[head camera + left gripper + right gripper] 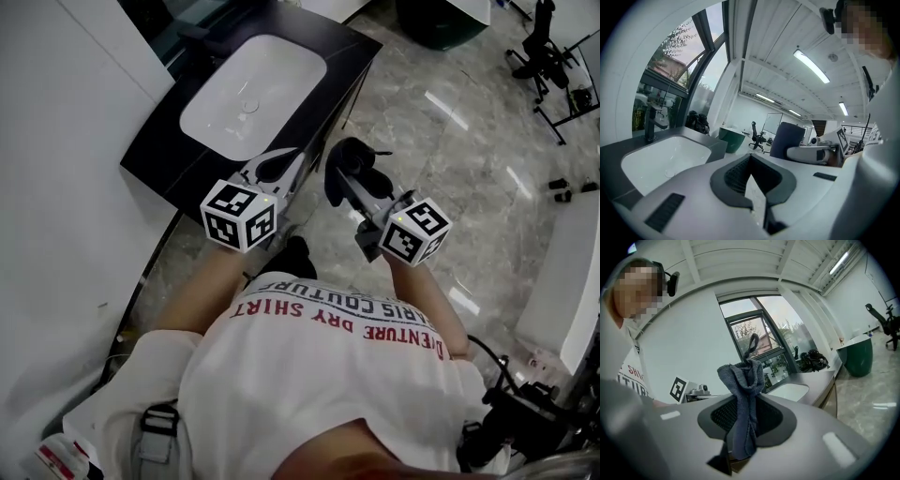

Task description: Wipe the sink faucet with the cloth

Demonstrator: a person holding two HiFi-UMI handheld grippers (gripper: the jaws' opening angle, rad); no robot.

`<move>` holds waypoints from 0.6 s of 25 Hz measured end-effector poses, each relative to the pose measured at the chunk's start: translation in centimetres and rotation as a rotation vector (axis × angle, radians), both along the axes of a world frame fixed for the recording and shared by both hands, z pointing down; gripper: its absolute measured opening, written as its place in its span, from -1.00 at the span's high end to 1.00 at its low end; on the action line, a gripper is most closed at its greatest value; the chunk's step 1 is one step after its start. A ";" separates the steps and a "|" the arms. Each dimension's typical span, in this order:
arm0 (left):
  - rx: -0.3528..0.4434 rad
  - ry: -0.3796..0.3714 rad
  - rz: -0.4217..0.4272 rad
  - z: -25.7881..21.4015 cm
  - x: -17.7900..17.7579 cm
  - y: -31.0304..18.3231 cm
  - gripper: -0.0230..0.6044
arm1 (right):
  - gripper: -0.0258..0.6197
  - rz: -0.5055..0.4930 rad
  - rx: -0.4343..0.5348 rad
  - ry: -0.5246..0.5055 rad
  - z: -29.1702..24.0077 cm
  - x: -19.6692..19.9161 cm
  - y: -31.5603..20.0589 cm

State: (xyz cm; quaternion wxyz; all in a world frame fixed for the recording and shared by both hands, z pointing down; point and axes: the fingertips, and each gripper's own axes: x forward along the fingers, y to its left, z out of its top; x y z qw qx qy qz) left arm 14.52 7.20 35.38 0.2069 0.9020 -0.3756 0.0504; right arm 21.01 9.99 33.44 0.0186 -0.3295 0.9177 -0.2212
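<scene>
Dark counter [157, 155], white sink [281, 66]; right tool [746, 420] round grey cloth [743, 390] (bunched, upright).

The white wall [56, 141] shuts off your left side and runs along the dark counter [164, 155], leaving no room to pass there. The counter's near edge lies between you and the sink basin [253, 84], and the air above the basin is open. The faucet [648, 126] stands upright at the basin's far end, with window glass [670, 70] close behind it. To your right the marble floor [450, 141] is open; a green bin [731, 139] and an office chair [544, 42] stand well away at the far side
</scene>
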 end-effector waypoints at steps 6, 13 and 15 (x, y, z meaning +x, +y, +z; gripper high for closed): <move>0.032 0.020 -0.043 0.4 0.7 -8.2 0.93 | 0.67 -0.055 -0.042 0.000 2.0 0.7 -7.6; 0.043 0.023 -0.196 0.5 -5.7 -18.9 0.93 | 0.67 -0.273 0.095 0.140 0.2 -5.9 -20.3; 0.036 0.017 -0.252 0.1 -8.2 -20.7 0.93 | 0.67 -0.352 0.140 0.158 -0.7 -8.1 -22.6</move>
